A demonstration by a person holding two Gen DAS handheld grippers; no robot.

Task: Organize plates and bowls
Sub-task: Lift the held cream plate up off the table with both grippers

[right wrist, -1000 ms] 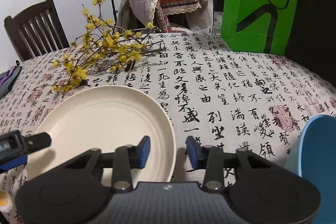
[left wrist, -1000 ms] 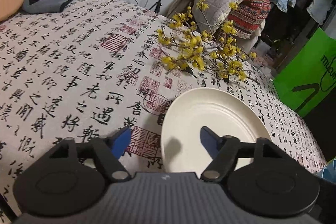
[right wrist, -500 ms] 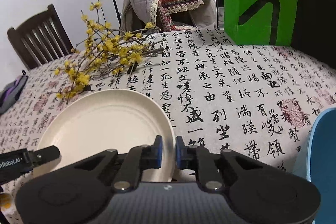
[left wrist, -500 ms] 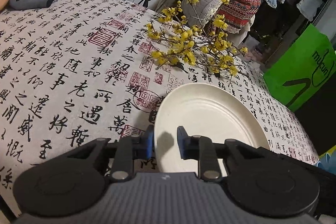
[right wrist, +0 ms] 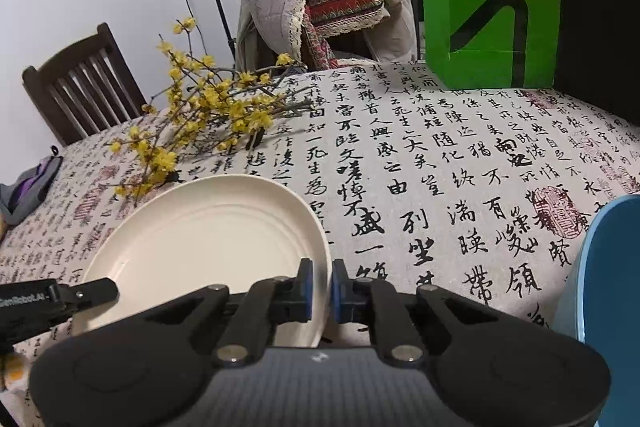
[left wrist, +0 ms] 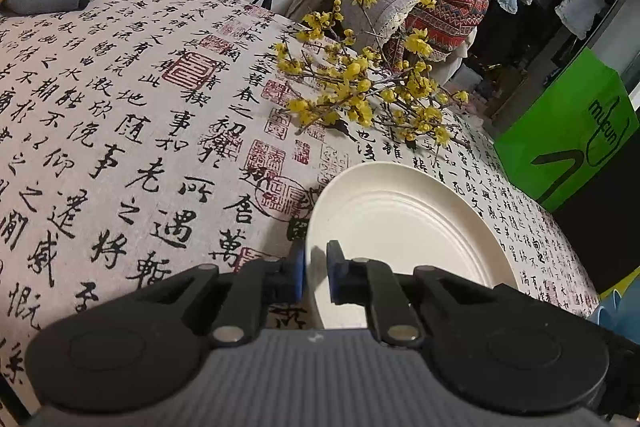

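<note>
Both grippers clamped on 1 cream plate (right wrist: 200, 239) on the worktop (right wrist: 440, 155): left gripper (left wrist: 316, 273) pinching its left rim, right gripper (right wrist: 319, 289) its right rim. Yellow blossom branch (left wrist: 360, 95) just beyond; blue dish (right wrist: 608, 287) at right.

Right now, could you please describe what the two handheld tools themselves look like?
They look alike. The left tool and the right tool each have a grey ribbed body with a small white mark, two round black discs at the sides, black linked arms with silver pivot pins, and blue pads on the fingertips. In the right view, the left tool's side carries white lettering. No hands, sleeves or cables show.
</note>
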